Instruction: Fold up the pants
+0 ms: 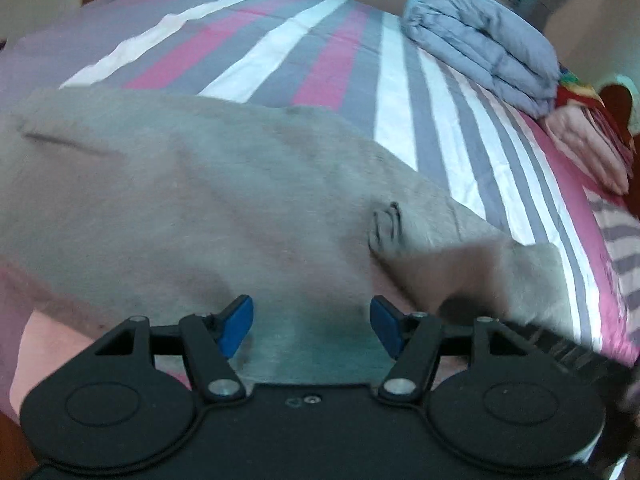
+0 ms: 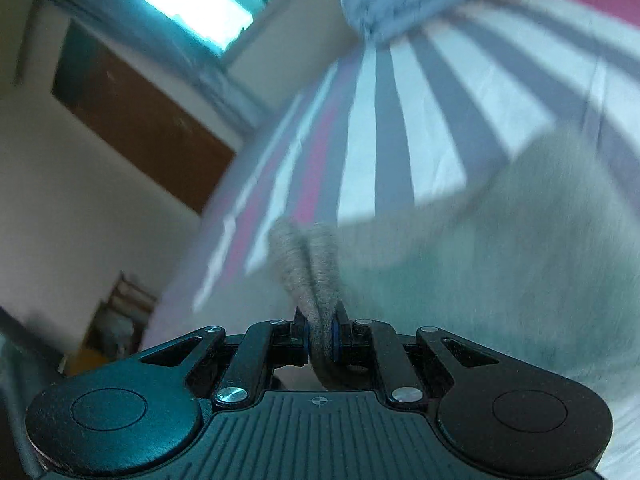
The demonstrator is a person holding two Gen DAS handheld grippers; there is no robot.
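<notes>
Pants (image 1: 192,200) spread across the striped bed (image 1: 400,120), one hem pinched.

We judge the grey knit soft, light and limp, best taken at a hem or waistband edge. Our right gripper (image 2: 320,334) is clamped on a ribbed edge bunched between its pads; our left gripper (image 1: 311,320) hangs just above the near cloth, fingers apart, holding nothing.

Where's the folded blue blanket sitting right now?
In the left wrist view the folded blue blanket sits upper right on the striped bedspread, beyond the grey pants, next to a pink folded bundle.
</notes>
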